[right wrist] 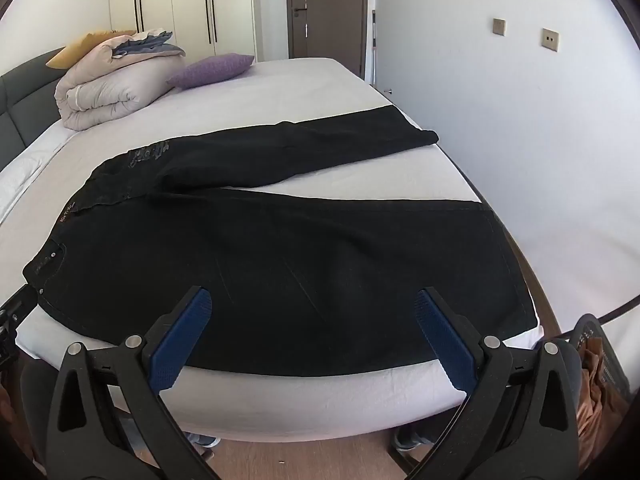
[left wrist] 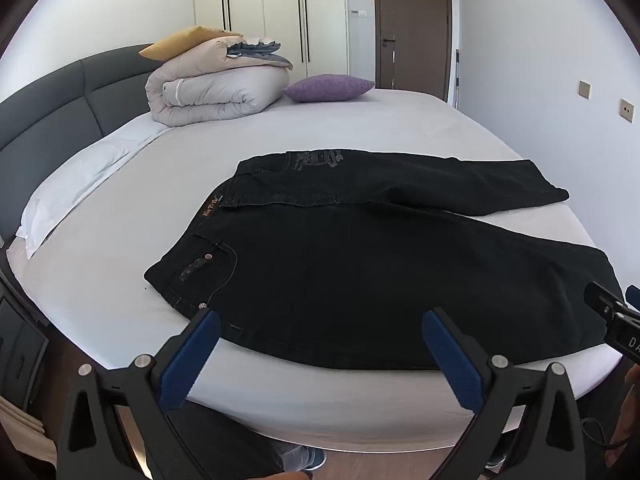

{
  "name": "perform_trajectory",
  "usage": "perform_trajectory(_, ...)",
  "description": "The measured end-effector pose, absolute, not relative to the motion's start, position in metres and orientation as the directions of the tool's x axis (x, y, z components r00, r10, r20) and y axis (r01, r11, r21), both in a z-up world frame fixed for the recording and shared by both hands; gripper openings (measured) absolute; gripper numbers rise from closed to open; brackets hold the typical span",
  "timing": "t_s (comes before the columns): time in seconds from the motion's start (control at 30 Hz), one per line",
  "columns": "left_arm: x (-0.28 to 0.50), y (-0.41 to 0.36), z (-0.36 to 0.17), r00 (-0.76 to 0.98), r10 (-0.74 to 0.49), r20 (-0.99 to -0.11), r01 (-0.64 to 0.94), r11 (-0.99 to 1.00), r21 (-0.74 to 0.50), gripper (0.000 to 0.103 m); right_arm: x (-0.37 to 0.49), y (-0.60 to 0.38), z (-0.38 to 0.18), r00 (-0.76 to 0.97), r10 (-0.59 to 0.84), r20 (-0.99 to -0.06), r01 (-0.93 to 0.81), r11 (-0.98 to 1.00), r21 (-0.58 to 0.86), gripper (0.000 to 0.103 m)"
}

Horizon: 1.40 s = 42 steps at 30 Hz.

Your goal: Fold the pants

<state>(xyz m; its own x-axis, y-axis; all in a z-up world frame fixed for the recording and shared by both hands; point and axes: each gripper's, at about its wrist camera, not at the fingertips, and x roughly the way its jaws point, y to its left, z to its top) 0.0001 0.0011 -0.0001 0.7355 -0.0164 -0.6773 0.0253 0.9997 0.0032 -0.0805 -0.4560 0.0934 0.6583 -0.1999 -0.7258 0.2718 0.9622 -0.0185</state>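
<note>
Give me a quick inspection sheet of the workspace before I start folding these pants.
Surface: bed, pale sheet, smooth.
Job's things: black pants spread flat, waistband left, two legs splayed apart toward the right edge.
Clutter: folded duvet, yellow pillow, purple cushion, white pillow, all at the headboard end, apart from the pants.
Grippers: left gripper and right gripper open, empty, above the near edge.
Cables: nothing seen.
Surroundings: wardrobe, closed door, wall sockets.

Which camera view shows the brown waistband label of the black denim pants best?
The left wrist view: the brown waistband label of the black denim pants appears nearer, lettering visible. In the right wrist view it is small and oblique.
</note>
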Motion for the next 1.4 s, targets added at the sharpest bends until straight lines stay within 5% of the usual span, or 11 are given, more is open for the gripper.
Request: perform_trajectory(1.4,-0.001,-0.002,0.0,0.749,0.01,-0.662,0.03,0.998,0.049,0.103,-0.081,-0.448,0.081,0.646,-0.194,-0.738,0.27,0.963,-0.016,0.103)
